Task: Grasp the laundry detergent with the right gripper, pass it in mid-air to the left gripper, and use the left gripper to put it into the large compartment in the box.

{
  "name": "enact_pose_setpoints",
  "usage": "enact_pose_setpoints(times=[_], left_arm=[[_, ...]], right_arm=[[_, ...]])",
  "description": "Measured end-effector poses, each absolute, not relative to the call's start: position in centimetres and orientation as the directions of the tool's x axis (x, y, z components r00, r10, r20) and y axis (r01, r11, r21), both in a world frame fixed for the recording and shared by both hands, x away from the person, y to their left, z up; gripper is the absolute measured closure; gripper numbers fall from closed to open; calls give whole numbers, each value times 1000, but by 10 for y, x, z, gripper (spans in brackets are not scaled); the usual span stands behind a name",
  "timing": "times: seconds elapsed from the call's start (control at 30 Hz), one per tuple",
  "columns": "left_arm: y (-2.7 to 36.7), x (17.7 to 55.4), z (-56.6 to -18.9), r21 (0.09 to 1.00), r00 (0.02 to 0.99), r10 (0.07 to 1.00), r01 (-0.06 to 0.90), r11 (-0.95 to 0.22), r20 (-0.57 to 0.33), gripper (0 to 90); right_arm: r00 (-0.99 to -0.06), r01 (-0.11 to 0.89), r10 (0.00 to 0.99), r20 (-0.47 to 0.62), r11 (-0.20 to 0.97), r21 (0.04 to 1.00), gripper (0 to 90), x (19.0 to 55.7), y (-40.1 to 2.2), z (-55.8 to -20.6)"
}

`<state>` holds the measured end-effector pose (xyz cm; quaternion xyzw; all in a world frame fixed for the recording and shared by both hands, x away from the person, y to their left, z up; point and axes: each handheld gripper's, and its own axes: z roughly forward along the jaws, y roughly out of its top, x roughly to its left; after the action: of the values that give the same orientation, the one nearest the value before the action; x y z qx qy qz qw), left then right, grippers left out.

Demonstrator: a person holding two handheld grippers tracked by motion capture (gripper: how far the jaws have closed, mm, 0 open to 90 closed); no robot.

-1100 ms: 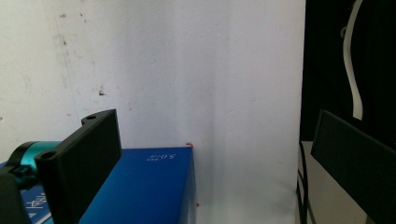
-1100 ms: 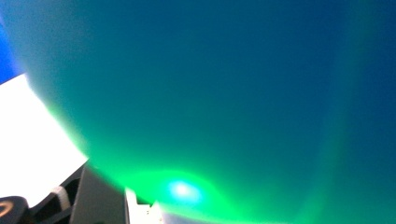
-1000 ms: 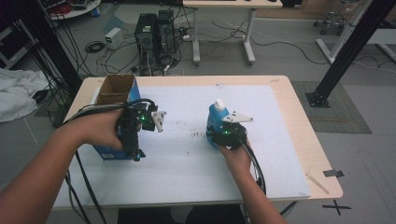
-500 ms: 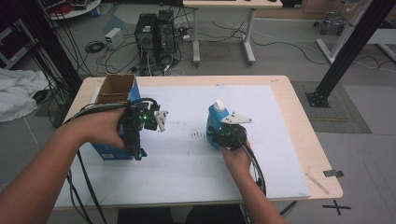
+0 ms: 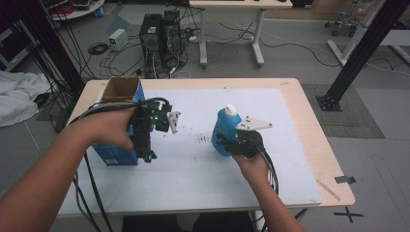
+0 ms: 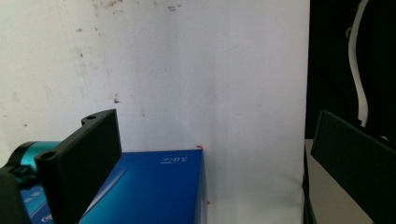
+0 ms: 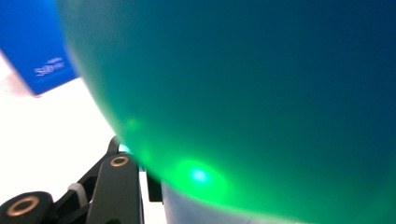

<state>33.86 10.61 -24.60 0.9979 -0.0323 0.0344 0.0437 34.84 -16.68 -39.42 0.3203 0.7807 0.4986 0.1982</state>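
Nothing moved; stained white mat, cable-strewn floor.

Table: light wood top.
Sheet: white, scuffed, covering the table.
Blue box: under the left gripper.
Blue bottle: against the right gripper.

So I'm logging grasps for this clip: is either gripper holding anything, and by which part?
The right gripper is shut on the blue bottle, low on its body. The left gripper is open above the blue box, holding nothing.
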Motion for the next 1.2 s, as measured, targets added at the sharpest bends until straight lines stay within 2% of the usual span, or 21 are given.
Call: enact_pose_setpoints(times=[0.33, 0.6, 1.2], left_arm=[[95, 340, -234, 89, 993, -80, -88, -992, 92, 16], [86, 342, -232, 95, 991, -95, -104, -990, 93, 16], [71, 343, -239, 118, 987, -133, -143, -983, 88, 16]], right_arm=[[-826, 222, 564, -26, 366, 904, 464, 331, -159, -379], [-908, 137, 415, -58, 424, 895, 464, 320, -146, -376], [-968, 55, 240, -69, 474, 879, 464, 319, -127, -385]])
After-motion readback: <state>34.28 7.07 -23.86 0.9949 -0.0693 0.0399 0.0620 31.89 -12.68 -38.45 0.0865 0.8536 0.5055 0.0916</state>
